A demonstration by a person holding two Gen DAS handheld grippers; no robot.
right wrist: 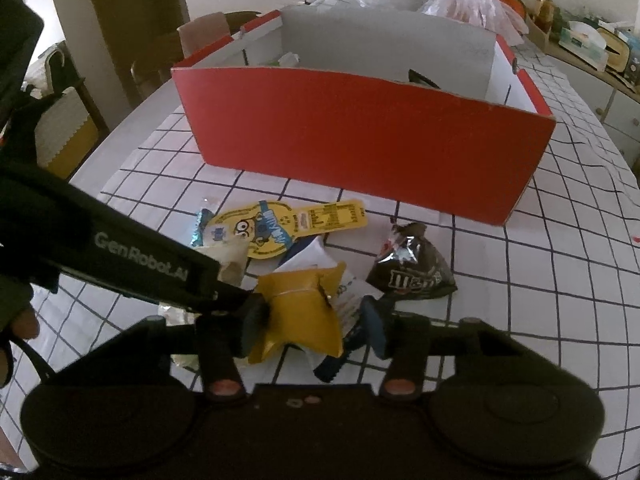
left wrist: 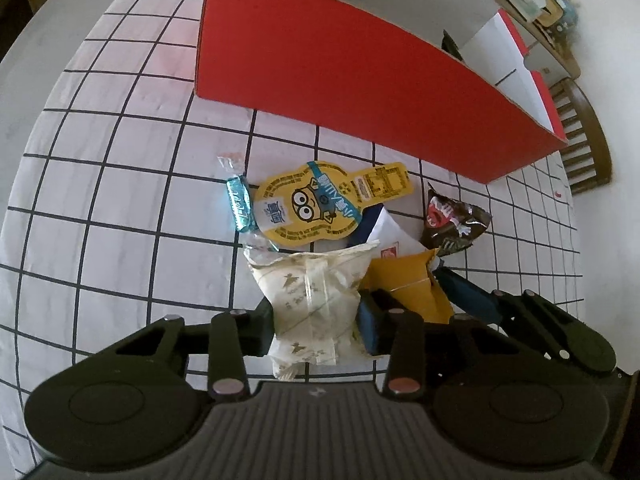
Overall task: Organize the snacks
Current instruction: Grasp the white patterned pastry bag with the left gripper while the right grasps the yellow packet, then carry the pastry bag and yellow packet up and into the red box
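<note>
left tongs [left wrist: 316, 316]: clamped on cream packet [left wrist: 308, 300], ready for box
right tongs [right wrist: 308, 328]: pinching yellow packet [right wrist: 300, 300]
red box [right wrist: 360, 136]: 12 o'clock, open for snacks

Left wrist view: mounted behind the left gripper [left wrist: 316, 320], aimed steeply down at the checked tablecloth [left wrist: 120, 200], close over the snack pile, red box [left wrist: 340, 80] at 12 o'clock. Right wrist view: mounted behind the right gripper [right wrist: 312, 328], tilted less steeply, box interior and room visible beyond. Shared in both: snack pile, yellow cartoon packet [left wrist: 316, 204] [right wrist: 272, 228], red box front wall.
</note>
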